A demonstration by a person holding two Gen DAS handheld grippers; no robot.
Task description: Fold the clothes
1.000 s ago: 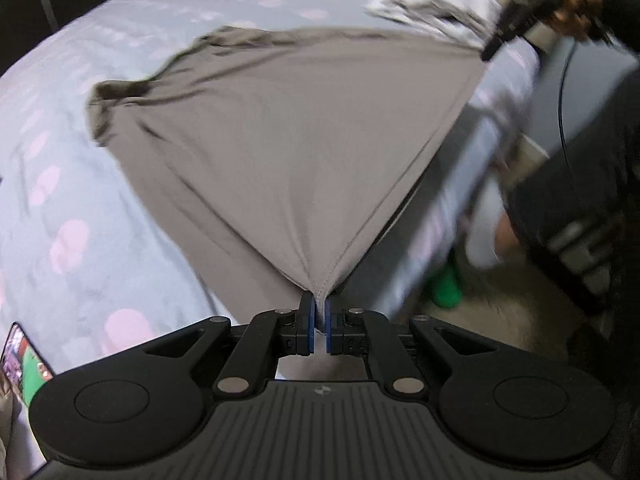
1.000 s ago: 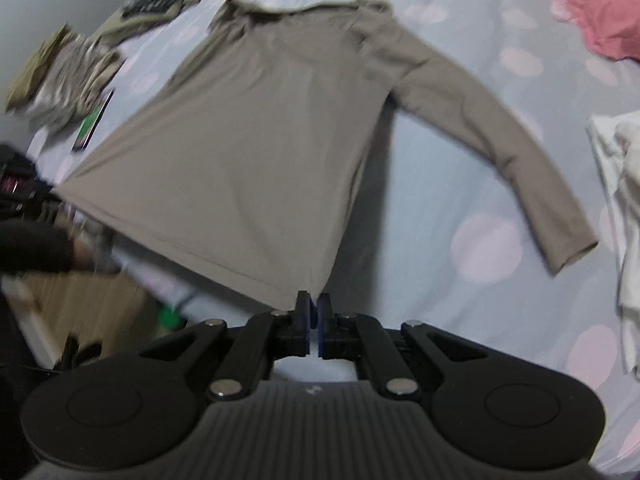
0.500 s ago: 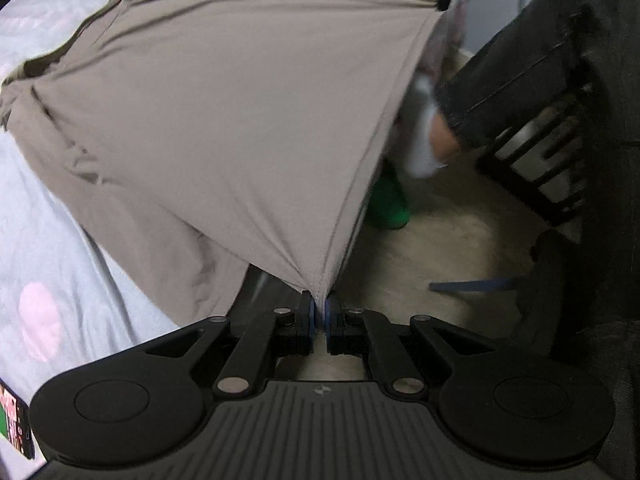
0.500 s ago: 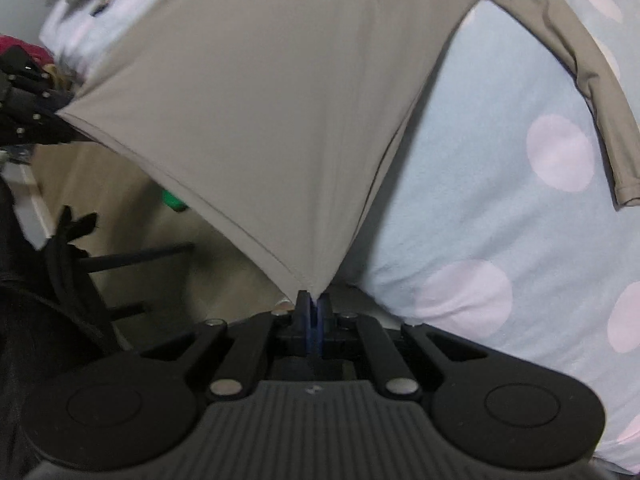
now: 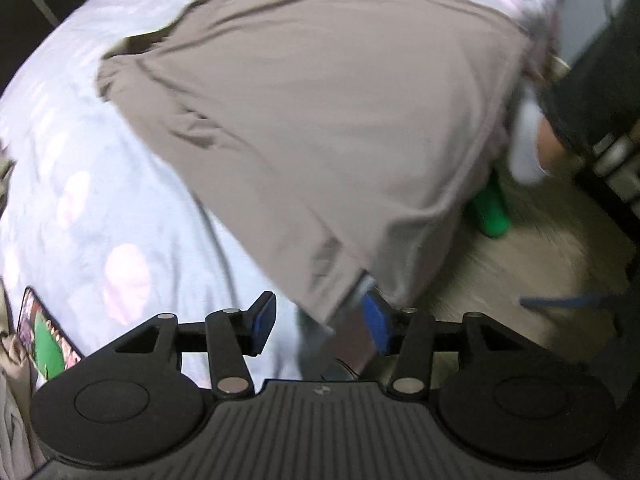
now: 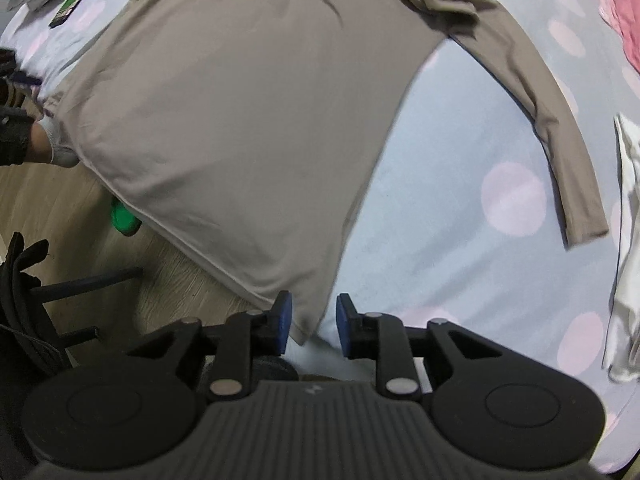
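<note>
A taupe long-sleeved shirt lies spread on a pale blue bed with pink dots, its hem hanging over the bed's edge. My left gripper is open; one hem corner drapes loose between its blue pads. My right gripper is open too, with the other hem corner lying slack between its fingers. One sleeve stretches out flat to the right in the right wrist view.
A phone lies on the bed at the left. A green bottle stands on the wood floor beside a person's white-socked foot. White cloth and a pink garment sit at the right. A chair base stands on the floor.
Both grippers have opened and let go of the shirt's hem corners. The stretched shirt has dropped and now lies slack on the bed.
</note>
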